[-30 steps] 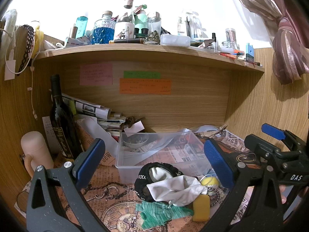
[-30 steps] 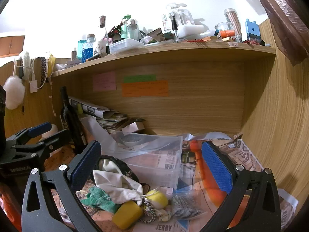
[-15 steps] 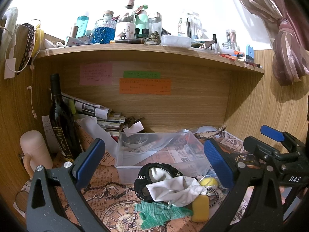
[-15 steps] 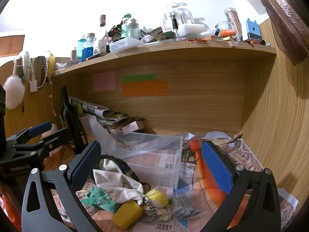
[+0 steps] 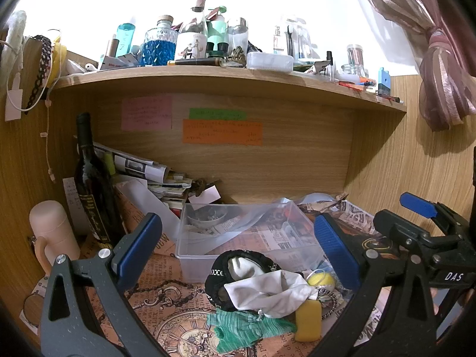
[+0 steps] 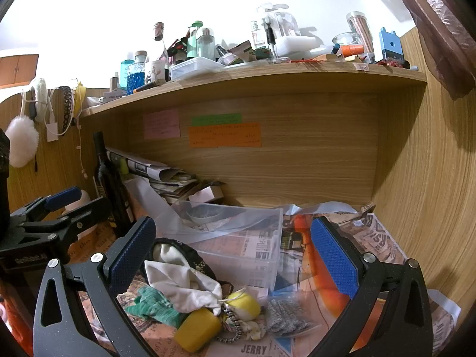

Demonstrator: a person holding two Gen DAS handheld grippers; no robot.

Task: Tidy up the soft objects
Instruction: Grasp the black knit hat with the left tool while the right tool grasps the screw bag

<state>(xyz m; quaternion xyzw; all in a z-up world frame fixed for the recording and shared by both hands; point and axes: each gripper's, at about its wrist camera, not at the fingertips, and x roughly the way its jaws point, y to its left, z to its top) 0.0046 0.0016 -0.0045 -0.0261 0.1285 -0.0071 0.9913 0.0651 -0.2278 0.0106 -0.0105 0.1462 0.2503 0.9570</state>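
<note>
A heap of soft things lies on the paper-covered desk in front of a clear plastic bin (image 5: 238, 238) (image 6: 253, 255): a white cloth (image 5: 267, 296) (image 6: 181, 285), a green cloth (image 5: 244, 325) (image 6: 154, 306), a black patterned pouch (image 5: 220, 273) (image 6: 178, 250), a yellow sponge (image 5: 308, 319) (image 6: 197, 328) and a yellow ball (image 5: 321, 279) (image 6: 245, 305). My left gripper (image 5: 238, 250) hovers open above the heap with nothing between its fingers. My right gripper (image 6: 235, 255) is open too, above the heap's right side, empty.
A dark wine bottle (image 5: 92, 184) and a pink mug (image 5: 53, 238) stand at the left, with stacked newspapers (image 5: 142, 169) behind. A beaded chain (image 6: 232, 327) and a bag of small grey parts (image 6: 285, 316) lie by the ball. The shelf (image 5: 226, 73) above is crowded with bottles.
</note>
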